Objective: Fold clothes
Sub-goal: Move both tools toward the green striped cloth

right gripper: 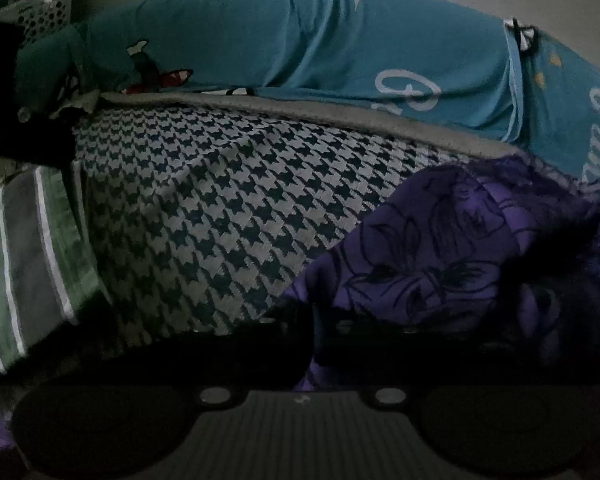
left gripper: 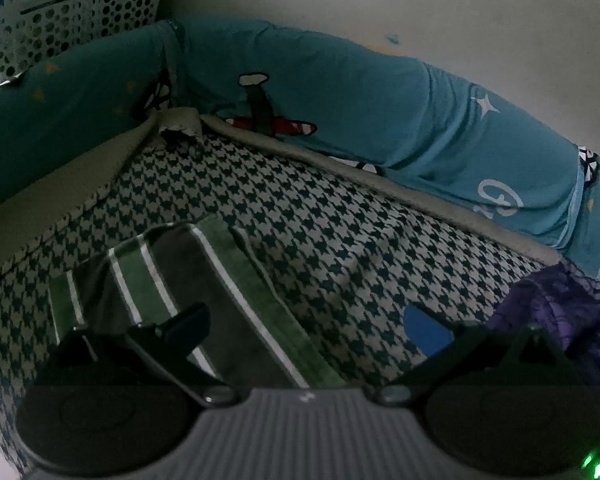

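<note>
A perforated basket (left gripper: 72, 20) far beyond the left gripper (left gripper: 308, 328) holds crumpled cloth. That gripper's jaws stand spread, empty, over a green striped garment (left gripper: 220, 288) on the houndstooth bed (left gripper: 340, 240). The right gripper (right gripper: 312, 344) has its jaws pressed together on the purple garment (right gripper: 440, 264).

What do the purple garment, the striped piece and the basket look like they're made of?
Purple garment: thin, soft woven or knit fabric, matte, printed with dark line drawings; it crumples loosely.
Striped piece: thicker cloth, green and grey with white stripes, slightly fuzzy, lying flat.
Basket: rigid pale plastic, perforated walls.
</note>
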Tool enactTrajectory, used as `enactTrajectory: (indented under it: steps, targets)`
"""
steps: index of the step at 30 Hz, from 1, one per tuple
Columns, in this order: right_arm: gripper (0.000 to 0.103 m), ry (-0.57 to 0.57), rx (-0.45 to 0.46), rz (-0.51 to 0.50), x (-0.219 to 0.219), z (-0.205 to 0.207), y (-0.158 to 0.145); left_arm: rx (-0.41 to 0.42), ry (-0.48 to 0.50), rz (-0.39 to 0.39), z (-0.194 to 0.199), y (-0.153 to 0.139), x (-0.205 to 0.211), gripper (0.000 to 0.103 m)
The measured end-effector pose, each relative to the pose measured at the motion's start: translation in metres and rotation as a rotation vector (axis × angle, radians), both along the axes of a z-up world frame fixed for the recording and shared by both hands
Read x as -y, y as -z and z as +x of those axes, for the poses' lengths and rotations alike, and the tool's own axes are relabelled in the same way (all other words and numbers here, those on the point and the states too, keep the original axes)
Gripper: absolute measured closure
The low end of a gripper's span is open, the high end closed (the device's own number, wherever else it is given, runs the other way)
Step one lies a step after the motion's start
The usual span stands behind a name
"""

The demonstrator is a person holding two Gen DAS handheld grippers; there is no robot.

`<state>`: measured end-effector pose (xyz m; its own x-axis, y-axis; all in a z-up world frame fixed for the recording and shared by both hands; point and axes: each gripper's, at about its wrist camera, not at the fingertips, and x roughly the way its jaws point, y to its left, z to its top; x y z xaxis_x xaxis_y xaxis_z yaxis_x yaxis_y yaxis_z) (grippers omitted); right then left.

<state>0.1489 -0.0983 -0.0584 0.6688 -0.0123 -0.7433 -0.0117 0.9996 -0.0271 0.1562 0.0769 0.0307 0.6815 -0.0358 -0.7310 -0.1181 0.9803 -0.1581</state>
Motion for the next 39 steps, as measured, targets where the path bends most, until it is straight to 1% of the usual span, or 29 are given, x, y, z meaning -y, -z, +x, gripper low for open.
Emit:
enactTrajectory:
  steps: [5,13,18,27,34,39]
  targets:
    - [0.099,0.0,0.003,-0.004,-0.002,0.002,0.001,0.002,0.001,0.001,-0.003,-0.002,-0.001,0.0]
    - [0.099,0.01,0.01,0.05,0.005,0.002,0.0,0.004,0.017,0.004,-0.003,-0.004,0.003,0.0]
    - [0.099,0.006,0.012,0.08,0.009,0.002,0.0,0.017,0.011,0.001,-0.005,-0.008,0.003,0.0]
    - [0.099,-0.002,0.053,0.175,0.026,-0.007,-0.001,0.004,-0.018,-0.013,-0.006,-0.006,-0.007,0.0]
    - [0.099,0.008,0.083,0.261,0.039,-0.014,-0.002,0.003,-0.013,-0.026,-0.006,-0.007,-0.006,0.0]
    - [0.099,0.02,0.088,0.35,0.048,-0.008,-0.008,0.007,-0.01,-0.039,-0.006,-0.01,-0.004,0.0]
